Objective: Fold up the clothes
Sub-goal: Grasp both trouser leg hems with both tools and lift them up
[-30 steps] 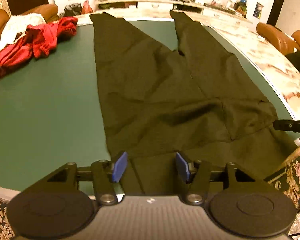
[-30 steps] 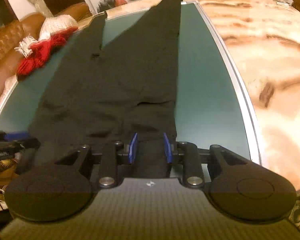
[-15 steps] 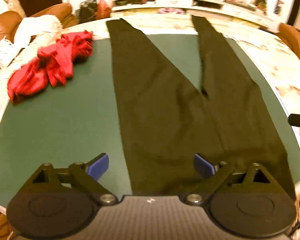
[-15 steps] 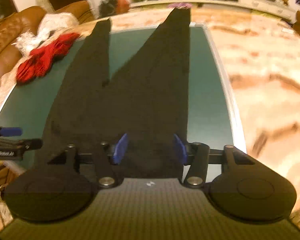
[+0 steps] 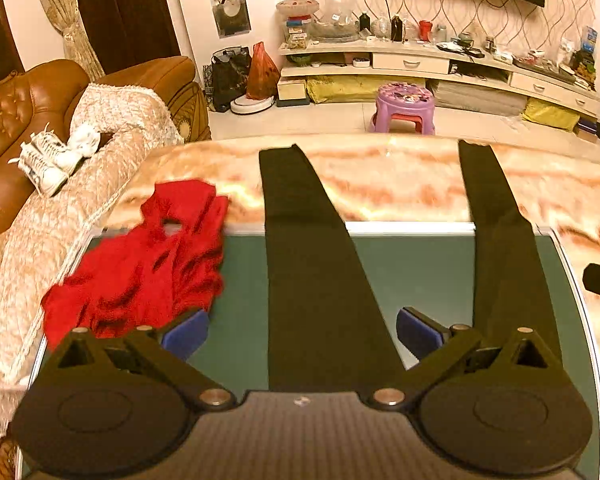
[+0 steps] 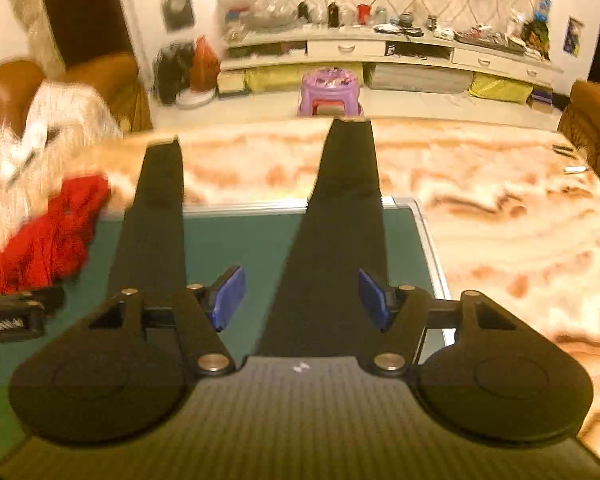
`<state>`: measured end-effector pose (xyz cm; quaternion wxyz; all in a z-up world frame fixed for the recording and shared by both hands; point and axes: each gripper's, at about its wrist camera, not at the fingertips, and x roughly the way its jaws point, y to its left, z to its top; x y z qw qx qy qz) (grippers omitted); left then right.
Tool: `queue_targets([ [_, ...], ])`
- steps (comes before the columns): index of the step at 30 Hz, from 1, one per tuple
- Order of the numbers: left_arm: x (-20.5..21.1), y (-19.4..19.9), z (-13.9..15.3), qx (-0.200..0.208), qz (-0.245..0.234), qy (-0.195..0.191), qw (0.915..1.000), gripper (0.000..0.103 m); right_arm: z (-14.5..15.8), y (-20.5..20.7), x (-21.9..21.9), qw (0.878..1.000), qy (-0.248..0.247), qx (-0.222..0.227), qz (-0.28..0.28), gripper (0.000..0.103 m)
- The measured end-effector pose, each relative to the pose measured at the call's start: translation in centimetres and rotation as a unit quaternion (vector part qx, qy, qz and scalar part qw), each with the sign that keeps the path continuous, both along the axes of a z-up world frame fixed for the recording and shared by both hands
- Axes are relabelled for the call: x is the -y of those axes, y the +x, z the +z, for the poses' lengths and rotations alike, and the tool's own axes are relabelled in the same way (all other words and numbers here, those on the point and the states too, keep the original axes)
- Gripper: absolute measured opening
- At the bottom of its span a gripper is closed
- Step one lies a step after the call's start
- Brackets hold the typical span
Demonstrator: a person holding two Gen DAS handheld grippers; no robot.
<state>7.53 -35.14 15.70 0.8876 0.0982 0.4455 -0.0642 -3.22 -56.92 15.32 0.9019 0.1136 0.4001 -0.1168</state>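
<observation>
Left wrist view: left gripper (image 5: 302, 330) fingers spread wide, holding nothing, one leg of the black trousers (image 5: 312, 272) running between them. Trousers lie flat on the green mat (image 5: 420, 272), cuffs reaching onto the marble tabletop (image 5: 400, 184). Red garment (image 5: 140, 264) bunched left. Right gripper (image 6: 300, 296) also wide, empty, straddling the other leg. Purple stool (image 5: 404, 106) beyond.

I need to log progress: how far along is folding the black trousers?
Done: the black trousers lie flat on the green mat, legs spread apart, no fold visible. In hand: nothing; the left gripper and right gripper are both open above them. Left: every fold, and the red garment beside them.
</observation>
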Motion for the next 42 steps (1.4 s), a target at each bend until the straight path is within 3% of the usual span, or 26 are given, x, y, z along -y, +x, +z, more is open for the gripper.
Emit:
queue_targets([
  [7, 0.9, 7.2, -1.8, -0.016, 0.026, -0.02, 0.9993, 0.103, -0.9, 5.9, 2.3, 1.0, -0.008, -0.017, -0.018, 0.077],
  [12, 1.0, 9.9, -2.8, -0.012, 0.035, -0.012, 0.9993, 0.103, -1.8, 9.4, 3.5, 0.999, 0.0, -0.029, -0.028, 0.077],
  [26, 0.9, 10.7, -3.5, -0.006, 0.016, -0.027, 0.9995, 0.103, -3.8, 11.4, 4.2, 0.999, -0.007, -0.039, -0.021, 0.077],
  [42, 1.3, 9.8, -3.6, -0.004, -0.005, -0.03, 0.9995, 0.103, -4.1, 11.6, 2.8, 0.999, -0.017, -0.031, -0.004, 0.077],
])
